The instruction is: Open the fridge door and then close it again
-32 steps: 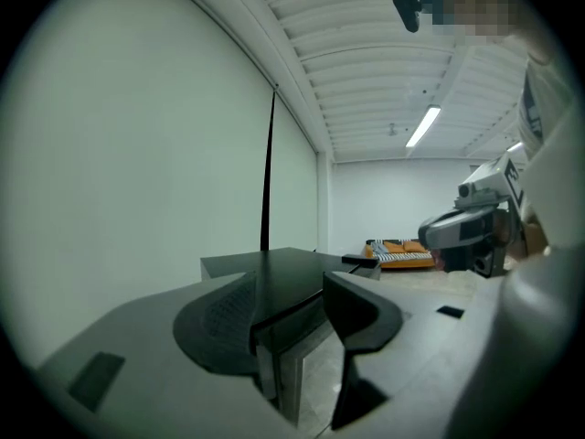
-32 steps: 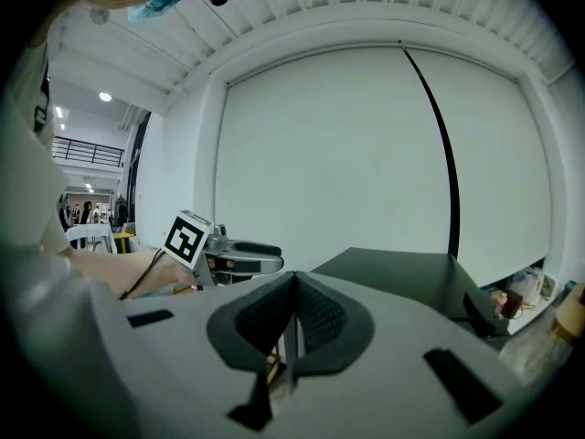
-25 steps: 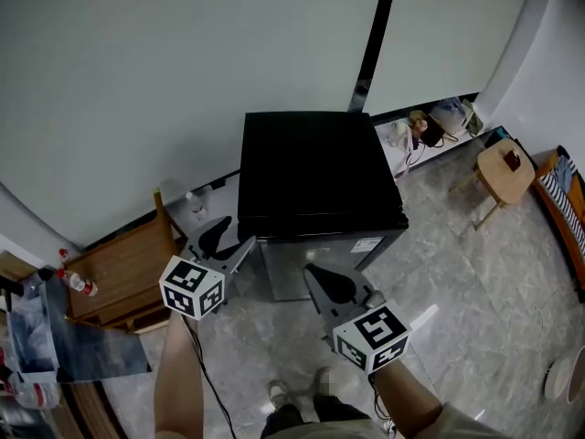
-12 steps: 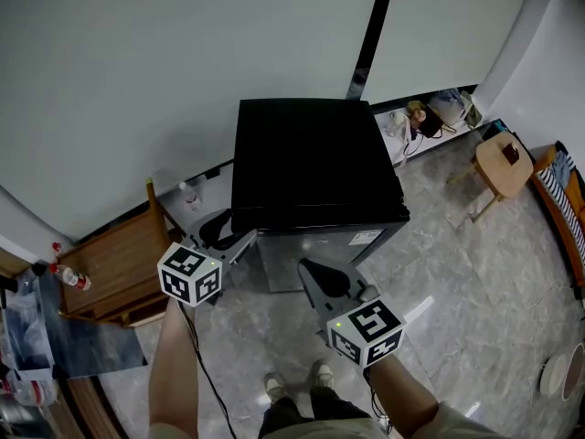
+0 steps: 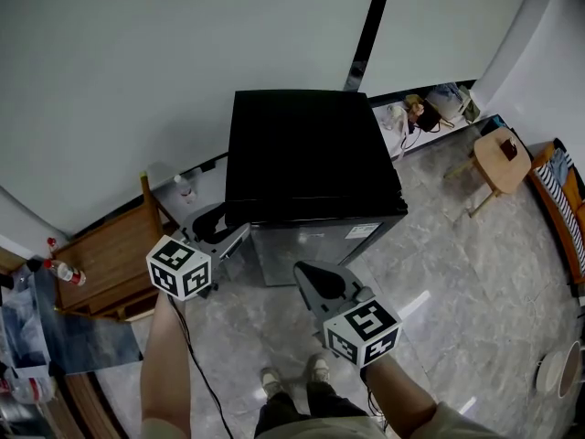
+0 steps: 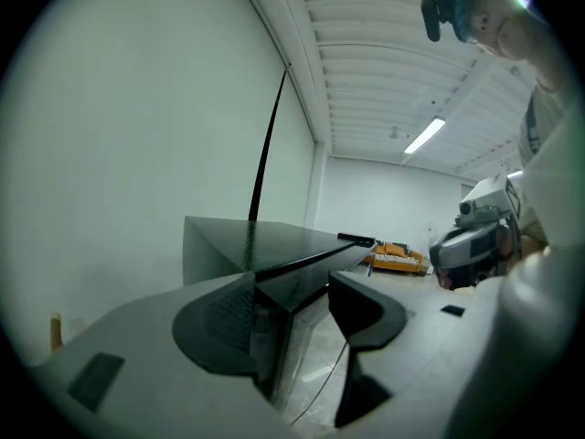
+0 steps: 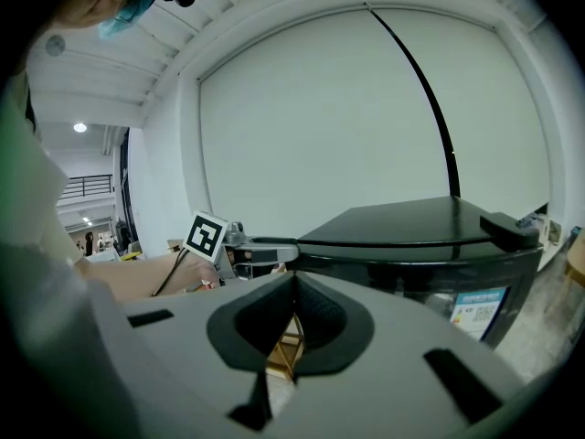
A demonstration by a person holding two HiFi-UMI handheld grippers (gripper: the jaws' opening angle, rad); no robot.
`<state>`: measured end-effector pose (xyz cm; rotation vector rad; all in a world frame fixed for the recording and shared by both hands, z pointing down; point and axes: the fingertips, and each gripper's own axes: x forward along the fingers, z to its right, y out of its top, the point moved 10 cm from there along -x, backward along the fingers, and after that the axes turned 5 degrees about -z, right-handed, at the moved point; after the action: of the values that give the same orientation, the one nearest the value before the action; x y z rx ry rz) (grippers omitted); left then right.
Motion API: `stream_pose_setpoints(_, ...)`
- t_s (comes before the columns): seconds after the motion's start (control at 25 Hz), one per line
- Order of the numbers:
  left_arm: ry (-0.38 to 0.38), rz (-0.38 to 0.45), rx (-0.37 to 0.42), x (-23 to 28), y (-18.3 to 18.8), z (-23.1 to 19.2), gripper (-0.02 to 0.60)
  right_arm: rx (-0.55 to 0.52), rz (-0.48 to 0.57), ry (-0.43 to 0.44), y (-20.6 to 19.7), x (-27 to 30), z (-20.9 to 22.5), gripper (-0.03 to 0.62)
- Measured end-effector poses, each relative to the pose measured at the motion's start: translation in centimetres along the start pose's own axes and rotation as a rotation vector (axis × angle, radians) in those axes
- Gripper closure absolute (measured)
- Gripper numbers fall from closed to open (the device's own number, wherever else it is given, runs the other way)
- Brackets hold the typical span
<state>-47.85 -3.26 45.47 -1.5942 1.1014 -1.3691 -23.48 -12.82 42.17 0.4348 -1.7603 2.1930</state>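
A small fridge point(image 5: 306, 149) with a black top and a silver door point(image 5: 311, 245) stands against the white wall, door closed. My left gripper point(image 5: 228, 230) is at the fridge's front left corner. Its jaws have just been opening and stand wide. In the left gripper view the fridge's corner edge point(image 6: 274, 273) sits between the fingers point(image 6: 224, 323), and I see no pad pressing on it. My right gripper point(image 5: 306, 271) hangs in front of the door, shut and empty. In the right gripper view its pads point(image 7: 315, 323) meet, with the fridge point(image 7: 420, 231) ahead to the right.
A wooden chair point(image 5: 110, 263) with a bottle point(image 5: 69, 273) beside it stands left of the fridge. A round wooden stool point(image 5: 503, 158) and some bags point(image 5: 430, 108) are at the right by the wall. A cable point(image 5: 196, 364) trails over the tiled floor near my feet point(image 5: 292, 378).
Both grippers have sunk a little in front of the fridge. The left gripper's jaws stand slightly wider around the front left corner. The door has stayed closed.
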Motion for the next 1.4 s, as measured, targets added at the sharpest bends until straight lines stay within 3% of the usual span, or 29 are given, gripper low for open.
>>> stream_pose_setpoints(0.52,0.034,-0.050,-0.006,-0.1,0.3,0.5,0.334,0.034,-0.020,0.000,-1.9,-0.6,-0.4,0.605)
stream_pose_setpoints(1.08,0.103,-0.039,-0.043,-0.4,0.1,1.6,0.334,0.053,-0.033,-0.023,-3.2,-2.2,-0.5,0.605)
stream_pose_setpoints(1.4,0.105,-0.045,-0.053,-2.8,-1.3,4.6,0.347,0.035,0.023,-0.029,-2.8,-3.1,-1.2,0.605)
